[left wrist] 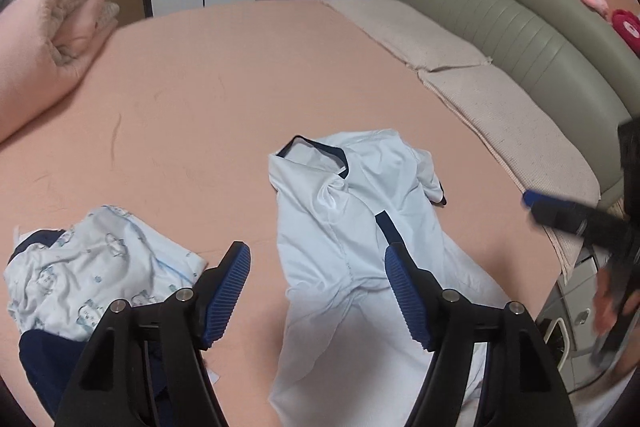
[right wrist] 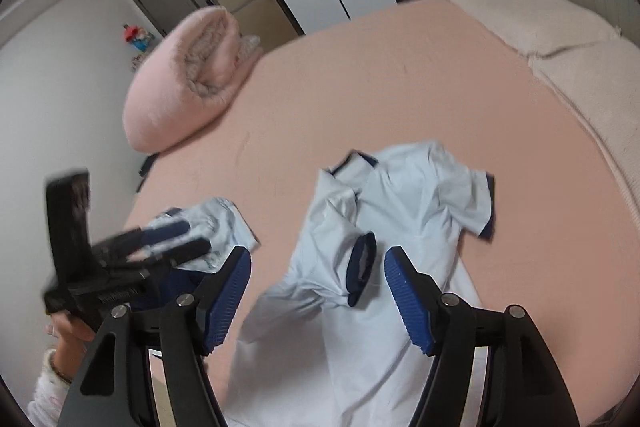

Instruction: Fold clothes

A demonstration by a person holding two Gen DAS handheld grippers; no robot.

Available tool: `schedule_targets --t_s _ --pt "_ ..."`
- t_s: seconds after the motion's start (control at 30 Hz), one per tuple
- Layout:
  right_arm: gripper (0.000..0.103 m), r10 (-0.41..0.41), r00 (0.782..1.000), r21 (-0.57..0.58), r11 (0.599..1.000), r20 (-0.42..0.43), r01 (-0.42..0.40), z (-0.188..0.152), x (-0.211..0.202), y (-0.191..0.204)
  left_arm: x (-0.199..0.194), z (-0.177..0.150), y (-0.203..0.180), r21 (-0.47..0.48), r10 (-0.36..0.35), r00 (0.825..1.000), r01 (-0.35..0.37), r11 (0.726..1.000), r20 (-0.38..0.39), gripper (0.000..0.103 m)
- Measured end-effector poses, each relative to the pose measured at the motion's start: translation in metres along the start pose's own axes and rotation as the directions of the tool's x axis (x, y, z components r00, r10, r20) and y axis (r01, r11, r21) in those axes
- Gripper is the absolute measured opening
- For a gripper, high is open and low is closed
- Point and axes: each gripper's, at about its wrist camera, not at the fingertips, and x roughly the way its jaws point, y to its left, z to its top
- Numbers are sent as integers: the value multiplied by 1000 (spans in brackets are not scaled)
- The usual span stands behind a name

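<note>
In the left wrist view the left hand-held gripper (left wrist: 318,291) hangs spread and empty over the pale blue shirt (left wrist: 352,227), which lies rumpled and unfolded on the bed (left wrist: 200,99) near its near edge, with a printed garment (left wrist: 92,267) bunched towards the near left corner; the shirt's lower part is cut off by the frame. In the right wrist view the right hand-held gripper (right wrist: 318,291) is likewise spread and empty above the shirt's dark-cuffed sleeve (right wrist: 360,267). With the sleeve twisted, a pinch could catch two layers and set a crooked fold, and motion blur hides how the left tool stands.
</note>
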Motion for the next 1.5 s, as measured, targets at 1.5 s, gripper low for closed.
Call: schedule_targets --t_s 1.5 --pt "57 386 922 597 746 -26 -296 -38 167 -105 190 44 24 -415 -185 954 73 907 -237 56"
